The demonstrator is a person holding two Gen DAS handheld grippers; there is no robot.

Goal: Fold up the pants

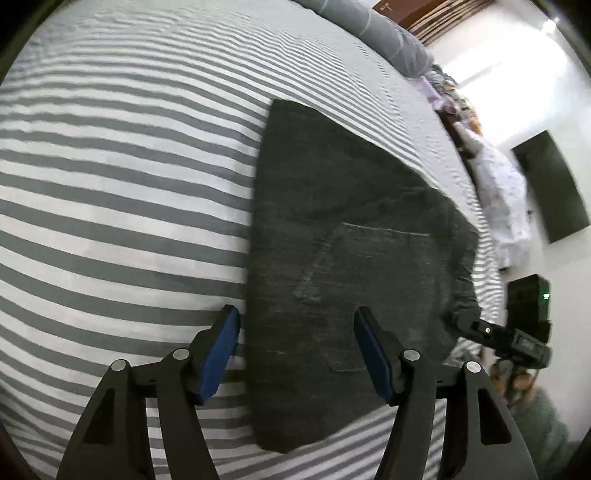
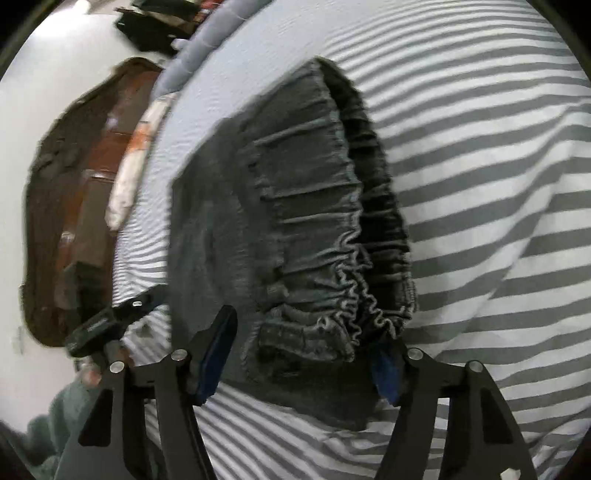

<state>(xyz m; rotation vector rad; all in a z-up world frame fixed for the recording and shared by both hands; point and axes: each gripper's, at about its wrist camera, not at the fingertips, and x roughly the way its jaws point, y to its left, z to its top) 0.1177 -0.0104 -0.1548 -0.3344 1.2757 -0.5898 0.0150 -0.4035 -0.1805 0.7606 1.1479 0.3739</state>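
Your left gripper point(image 1: 295, 354) & right gripper point(image 2: 306, 358) both gape, unclamped — pants point(image 1: 332, 258) lie folded on bed point(image 1: 110, 221), ready for regrip.

In your left wrist view, bare striped sheet point(image 1: 118, 206) fills the whole left half of the frame, open room for a gripper. The dark folded pants point(image 1: 332, 258) block the center, and a grey pillow point(image 1: 384, 33) lines the upper right edge. In your right wrist view, the sheet lies free across the right side and along the bottom; the bunched waistband point(image 2: 332, 229) rises mid-frame, a wooden headboard point(image 2: 74, 206) walls off the left.
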